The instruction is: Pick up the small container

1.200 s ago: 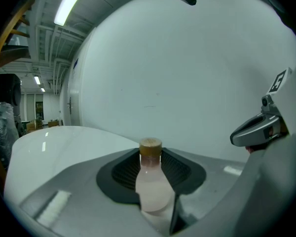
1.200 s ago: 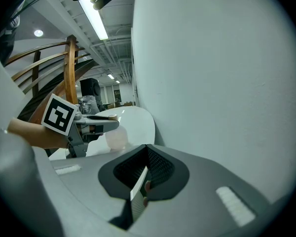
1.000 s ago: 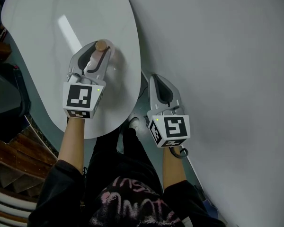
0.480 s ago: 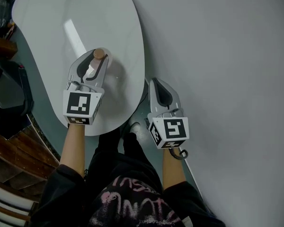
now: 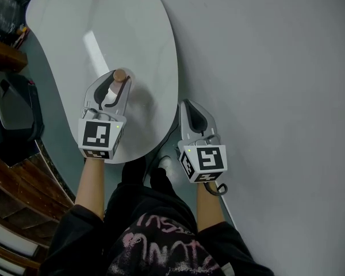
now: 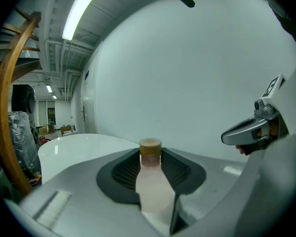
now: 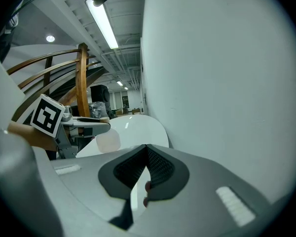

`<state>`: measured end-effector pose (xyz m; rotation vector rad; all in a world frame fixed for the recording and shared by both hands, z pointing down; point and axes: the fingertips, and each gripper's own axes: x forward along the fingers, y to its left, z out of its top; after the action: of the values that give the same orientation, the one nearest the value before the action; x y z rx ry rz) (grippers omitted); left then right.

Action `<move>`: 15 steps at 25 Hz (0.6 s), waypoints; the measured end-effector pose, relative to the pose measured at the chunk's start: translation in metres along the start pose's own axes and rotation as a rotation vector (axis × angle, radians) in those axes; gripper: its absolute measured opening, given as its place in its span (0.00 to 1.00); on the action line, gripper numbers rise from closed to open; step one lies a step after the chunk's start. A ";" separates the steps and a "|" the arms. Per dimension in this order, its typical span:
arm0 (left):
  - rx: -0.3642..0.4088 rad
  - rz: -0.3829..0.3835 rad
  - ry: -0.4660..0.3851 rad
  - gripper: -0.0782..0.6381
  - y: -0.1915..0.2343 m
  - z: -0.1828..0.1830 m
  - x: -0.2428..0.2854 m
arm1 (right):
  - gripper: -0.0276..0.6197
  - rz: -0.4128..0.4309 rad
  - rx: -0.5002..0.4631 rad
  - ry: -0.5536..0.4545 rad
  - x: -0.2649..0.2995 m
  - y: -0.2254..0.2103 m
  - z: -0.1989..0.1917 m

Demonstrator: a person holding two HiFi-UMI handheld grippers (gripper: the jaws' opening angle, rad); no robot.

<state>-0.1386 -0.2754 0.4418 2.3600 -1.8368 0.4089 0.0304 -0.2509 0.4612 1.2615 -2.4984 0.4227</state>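
The small container [image 5: 120, 75] is a translucent pale bottle with a round wooden cap. It stands upright between the jaws of my left gripper [image 5: 116, 80], which is shut on its body. In the left gripper view the container [image 6: 151, 179] fills the gap between the two dark pads [image 6: 122, 171]. It is over the near part of the white oval table [image 5: 132, 27] and casts a faint shadow there. My right gripper [image 5: 191, 107] is off the table's right edge, shut with nothing in it. The right gripper view shows the right gripper [image 7: 147, 158] with its jaws together, and the held container [image 7: 108, 141] to the left.
A white wall [image 5: 276, 96] runs close along the right. Curved wooden steps [image 5: 11, 183] and a dark seat [image 5: 11, 108] lie to the left of the table. The person's legs and a shoe [image 5: 163, 164] are below the table's near edge.
My left gripper has drawn back toward the person with the container in its jaws. The right gripper has hardly moved.
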 end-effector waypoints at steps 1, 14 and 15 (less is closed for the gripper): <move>-0.002 0.004 -0.001 0.30 0.001 0.002 -0.003 | 0.06 0.003 -0.001 -0.001 -0.001 0.002 0.002; 0.009 0.042 -0.006 0.30 -0.002 0.009 -0.047 | 0.06 0.044 -0.019 -0.036 -0.016 0.022 0.013; 0.008 0.044 -0.009 0.30 -0.002 0.011 -0.051 | 0.06 0.046 -0.022 -0.038 -0.017 0.024 0.014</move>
<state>-0.1466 -0.2297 0.4171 2.3345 -1.8975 0.4118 0.0184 -0.2301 0.4385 1.2167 -2.5612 0.3845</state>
